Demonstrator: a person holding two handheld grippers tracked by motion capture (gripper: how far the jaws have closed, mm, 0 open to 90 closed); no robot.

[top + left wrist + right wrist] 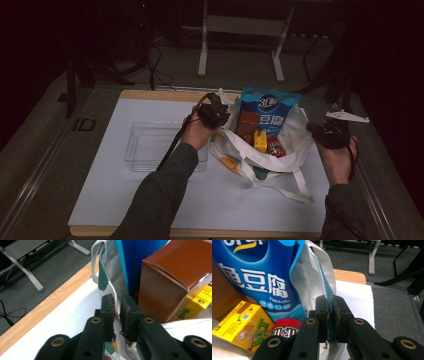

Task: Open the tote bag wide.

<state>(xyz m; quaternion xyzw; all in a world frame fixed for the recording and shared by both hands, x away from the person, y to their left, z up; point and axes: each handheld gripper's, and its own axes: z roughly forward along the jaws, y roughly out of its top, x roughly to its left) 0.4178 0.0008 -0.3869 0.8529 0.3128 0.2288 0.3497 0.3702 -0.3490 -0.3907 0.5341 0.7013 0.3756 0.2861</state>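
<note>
**Both grippers pinch the bag's rim**

The white cloth tote bag (280,155) lies open on the white-covered counter (150,200), holding a blue snack pouch (267,112), brown box (247,126) and yellow carton (260,141). The left gripper (117,315) clamps its jaws on the bag's left edge; the right gripper (331,315) clamps the right edge.

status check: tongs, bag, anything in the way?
Left tongs shut on tote bag rim, right tongs shut on opposite rim. Bag open, snacks inside. Clear tray beside it, not obstructing.
</note>
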